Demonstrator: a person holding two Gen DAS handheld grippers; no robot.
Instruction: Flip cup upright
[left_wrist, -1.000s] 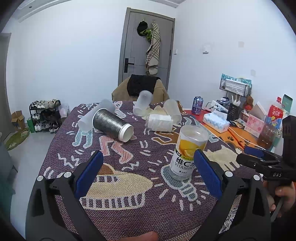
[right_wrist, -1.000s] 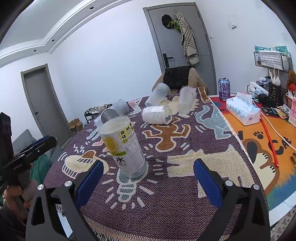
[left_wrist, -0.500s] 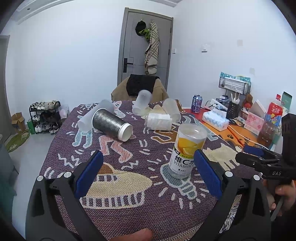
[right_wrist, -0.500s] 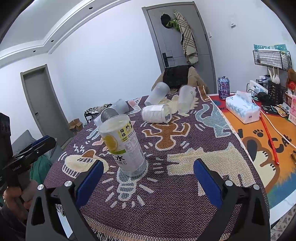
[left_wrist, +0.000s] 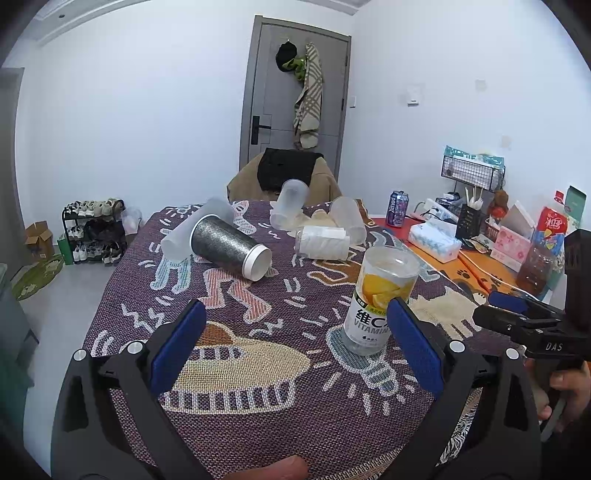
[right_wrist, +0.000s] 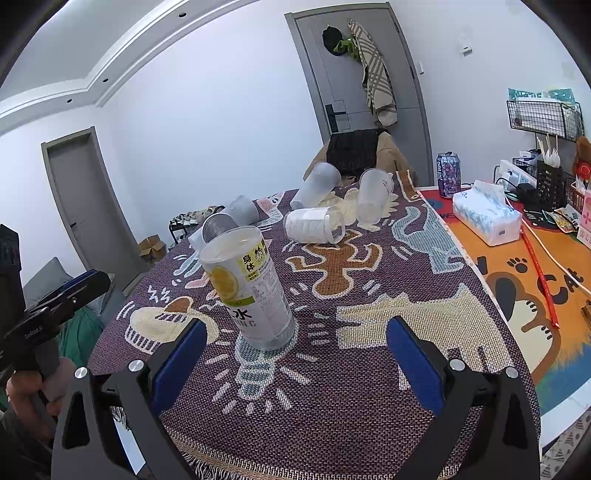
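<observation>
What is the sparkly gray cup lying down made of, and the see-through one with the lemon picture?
The gray cup looks like paper or plastic with a glittery, textured sleeve and a smooth white rim; which one, I cannot tell. The lemon cup looks like clear, glossy plastic: you can see the tablecloth through its bottom, under a printed label.

Illumination is bright, even and diffuse in both wrist views; white walls show no hot spots. Shadows on the patterned cloth are faint. Focus is sharp throughout. Fisheye distortion bends the door frame (strongest toward the edges); corners are vignetted black.
</observation>
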